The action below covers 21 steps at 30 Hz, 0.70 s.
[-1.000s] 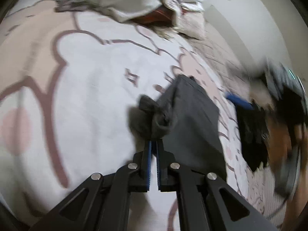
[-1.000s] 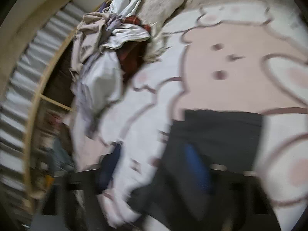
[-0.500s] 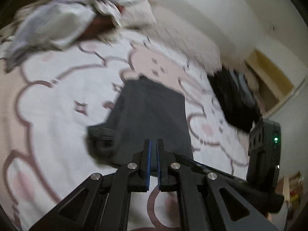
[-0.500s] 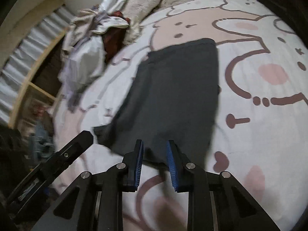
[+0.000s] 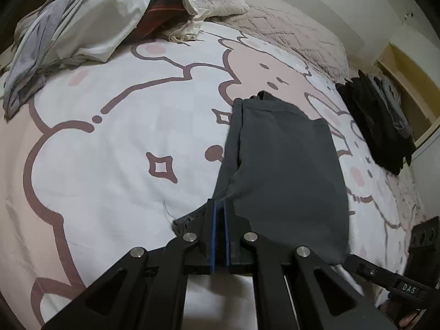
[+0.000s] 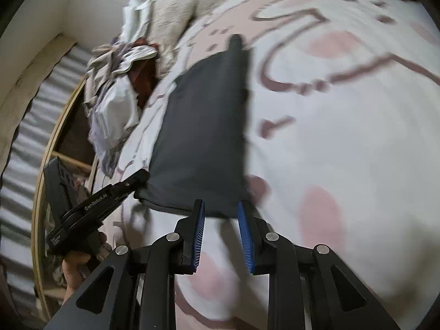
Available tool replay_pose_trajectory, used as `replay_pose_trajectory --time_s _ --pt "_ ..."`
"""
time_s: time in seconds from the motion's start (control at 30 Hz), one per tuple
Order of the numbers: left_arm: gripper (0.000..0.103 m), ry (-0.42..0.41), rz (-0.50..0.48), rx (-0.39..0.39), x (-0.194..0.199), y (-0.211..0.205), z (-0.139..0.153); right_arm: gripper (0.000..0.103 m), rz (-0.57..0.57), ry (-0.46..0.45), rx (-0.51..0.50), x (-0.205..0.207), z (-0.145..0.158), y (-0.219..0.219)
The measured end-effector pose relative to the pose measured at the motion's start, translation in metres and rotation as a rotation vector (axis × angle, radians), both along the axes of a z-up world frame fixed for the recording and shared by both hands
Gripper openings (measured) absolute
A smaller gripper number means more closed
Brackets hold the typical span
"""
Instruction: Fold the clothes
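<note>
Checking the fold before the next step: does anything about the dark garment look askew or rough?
The dark grey garment lies mostly flat, but its far end is bunched, and the near corner beside the left claw looks frayed.

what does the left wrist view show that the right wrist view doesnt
Only the left wrist view: a dark clothes stack at the bed's far edge, and the left gripper shut on the dark grey garment. Only the right wrist view: the right gripper, jaws apart at the garment's near edge, a hand, wooden slats. Both: garment, bedsheet, unfolded clothes pile.
</note>
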<state>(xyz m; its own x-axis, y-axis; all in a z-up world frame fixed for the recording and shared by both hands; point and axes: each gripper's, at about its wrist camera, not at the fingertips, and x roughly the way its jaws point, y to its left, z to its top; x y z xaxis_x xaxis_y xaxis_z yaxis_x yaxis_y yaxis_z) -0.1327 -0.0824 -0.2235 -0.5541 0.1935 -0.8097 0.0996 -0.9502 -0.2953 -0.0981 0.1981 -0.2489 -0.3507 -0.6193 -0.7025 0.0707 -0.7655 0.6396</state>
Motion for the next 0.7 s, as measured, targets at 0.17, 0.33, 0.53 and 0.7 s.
replay_pose_trajectory --time_s 0.17,0.33,0.53,0.7 --pt "0.005 0.004 0.008 0.001 -0.004 -0.003 -0.003 0.026 0.038 0.132 0.339 0.032 0.032 -0.015" --pt "0.006 0.012 0.029 0.044 -0.001 -0.009 -0.004 0.074 0.296 0.543 1.072 0.09 0.036 -0.086" --pt "0.006 -0.011 0.065 0.11 0.011 -0.018 -0.001 0.074 0.524 0.784 1.484 0.107 -0.011 -0.129" --pt "0.009 -0.009 0.06 0.097 0.02 -0.017 0.005 0.074 0.62 0.945 1.595 0.099 -0.025 -0.153"
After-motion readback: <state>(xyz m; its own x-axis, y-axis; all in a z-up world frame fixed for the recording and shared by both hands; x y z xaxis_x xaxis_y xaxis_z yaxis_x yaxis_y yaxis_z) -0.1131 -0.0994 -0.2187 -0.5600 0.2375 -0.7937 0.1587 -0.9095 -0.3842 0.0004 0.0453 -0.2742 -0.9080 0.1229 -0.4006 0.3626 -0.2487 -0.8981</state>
